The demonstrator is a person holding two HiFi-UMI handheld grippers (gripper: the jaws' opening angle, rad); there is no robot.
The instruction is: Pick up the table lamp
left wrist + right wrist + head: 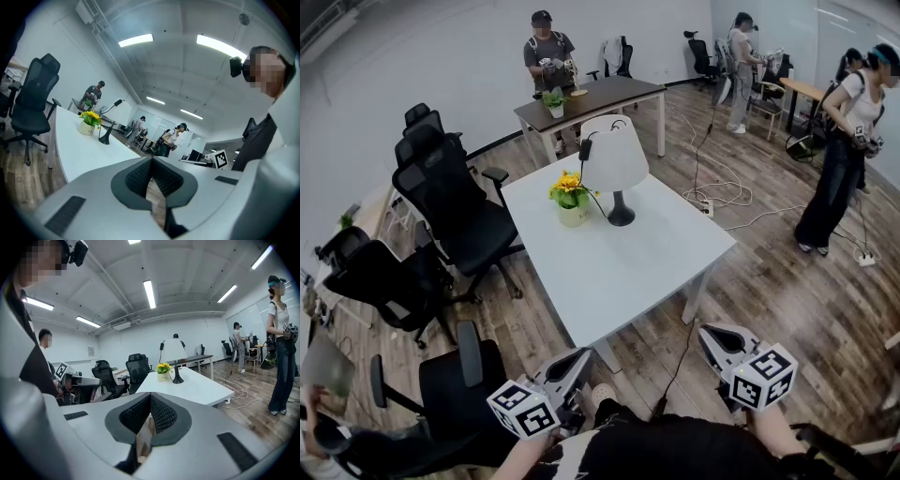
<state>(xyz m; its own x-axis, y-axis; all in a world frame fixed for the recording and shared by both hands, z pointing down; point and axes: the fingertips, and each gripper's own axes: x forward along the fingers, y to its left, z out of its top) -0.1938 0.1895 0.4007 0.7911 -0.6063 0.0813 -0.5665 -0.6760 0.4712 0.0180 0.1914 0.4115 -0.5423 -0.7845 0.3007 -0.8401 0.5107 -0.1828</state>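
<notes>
Our left gripper (578,360) and right gripper (713,336) sit closed on nothing, low near our body, we judge because the lamp (614,161) stands well ahead of them on the table (628,277).

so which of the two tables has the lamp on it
The white table, the nearer one: the table lamp stands on it beside a pot of yellow flowers. The brown table behind it has no lamp.

You're standing in an open office: black swivel chairs (450,216) round a white table (628,281), a brown desk (600,96) further back, plus strip lights (149,293) overhead.
</notes>
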